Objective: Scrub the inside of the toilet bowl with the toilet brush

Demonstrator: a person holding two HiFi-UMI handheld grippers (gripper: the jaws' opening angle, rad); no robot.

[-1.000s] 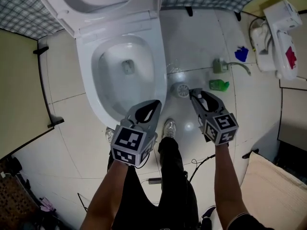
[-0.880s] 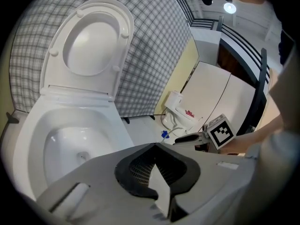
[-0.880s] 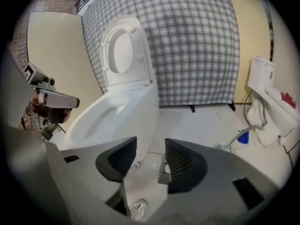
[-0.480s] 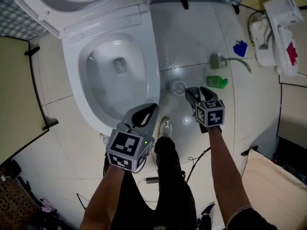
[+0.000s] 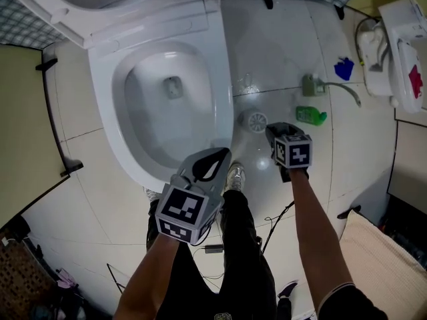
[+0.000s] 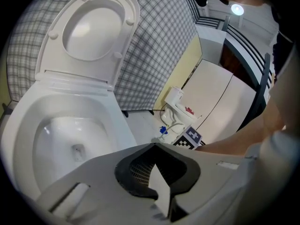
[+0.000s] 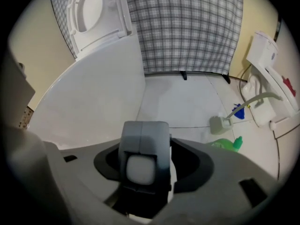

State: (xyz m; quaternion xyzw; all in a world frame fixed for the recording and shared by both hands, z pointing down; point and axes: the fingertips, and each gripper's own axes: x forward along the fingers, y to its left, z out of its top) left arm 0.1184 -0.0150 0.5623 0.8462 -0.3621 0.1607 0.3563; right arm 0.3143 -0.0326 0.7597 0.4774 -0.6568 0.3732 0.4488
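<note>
A bathroom floor of large, glossy pale-grey tiles point(image 5: 287, 45) is seen from above. A white ceramic toilet bowl point(image 5: 224, 79) stands at the left of the head view. Its white seat and lid point(image 6: 89, 29) are raised against a wall covered in grey-and-white check point(image 7: 187, 27). A pale yellow panel point(image 5: 27, 125) borders the floor on the bowl's far left.

Several things are set on the tiles to the right of the bowl. A round white spoked disc point(image 5: 257, 121) lies just beside the bowl's base. Further right are a green plastic bottle point(image 5: 311, 115), a grey-green block with a curved hose point(image 5: 310, 85) and a small blue object point(image 5: 343, 69). At the edge stands a white plastic unit with a red mark point(image 5: 397, 52). A beige cloth point(image 5: 380, 259) is seen at the lower right, near the person's legs.

The left hand-held gripper point(image 5: 217, 154) is held over the front rim of the bowl, its jaws closed together with nothing between them.

The right hand-held gripper point(image 5: 274, 132) is pointed steeply down at the floor, right of the bowl and just beside the disc. Its jaws have just been closing and are seen set apart. The grey, square-sectioned handle of the toilet brush point(image 7: 143, 144), capped in white, stands between them, with a dark gap left on either side. In the head view the brush is hidden beneath that gripper.
</note>
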